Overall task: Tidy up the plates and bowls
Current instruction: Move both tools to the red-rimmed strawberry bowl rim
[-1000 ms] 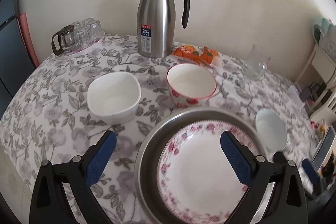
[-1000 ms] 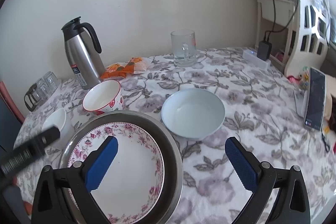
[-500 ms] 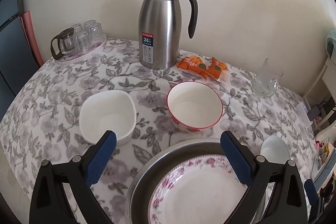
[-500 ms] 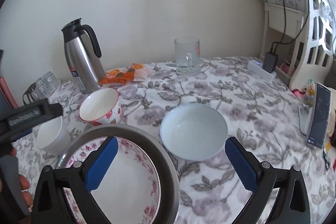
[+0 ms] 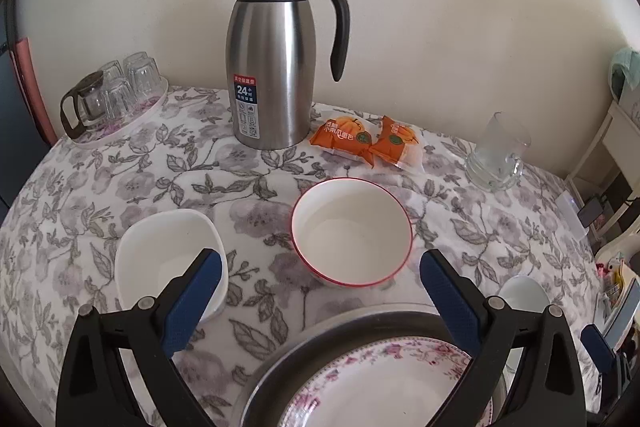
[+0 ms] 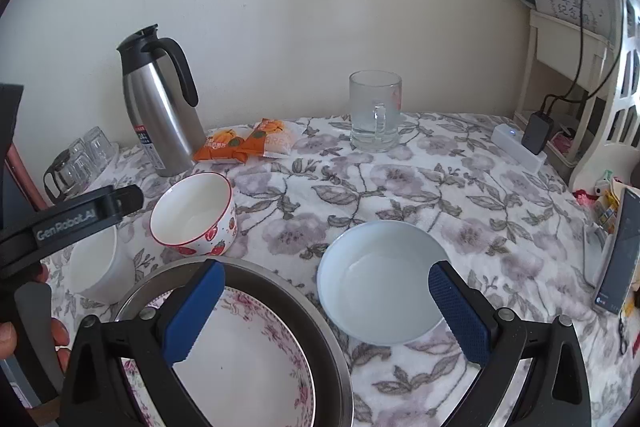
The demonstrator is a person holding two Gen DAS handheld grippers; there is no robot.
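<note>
Left and right wrist views over a round table covered by a soft cloth [image 5: 224,163] printed with grey flowers and leaves. The left gripper [image 5: 320,273] has its blue ribbed pads spread wide and holds nothing. Just ahead of it, between its fingers, stands a glossy round bowl with a red rim [image 5: 352,231]; the right wrist view shows strawberries printed on its outer wall. A plain white squarish bowl [image 5: 168,259] with rounded corners lies beside the left finger, partly hidden behind it. The right gripper [image 6: 324,291] is likewise wide open and empty. A shallow pale-blue bowl [image 6: 384,279] sits between its fingers, its near rim covered by the right pad. Below the left finger, a rose-patterned plate [image 6: 248,355] rests inside a dull metal pan [image 6: 320,323]; both are cut off by the frame. Beyond the grippers stand a brushed-steel flask [image 5: 272,67], orange snack packets [image 5: 368,141] and a clear glass mug [image 6: 374,111]. Whether either gripper touches the crockery cannot be told.
</note>
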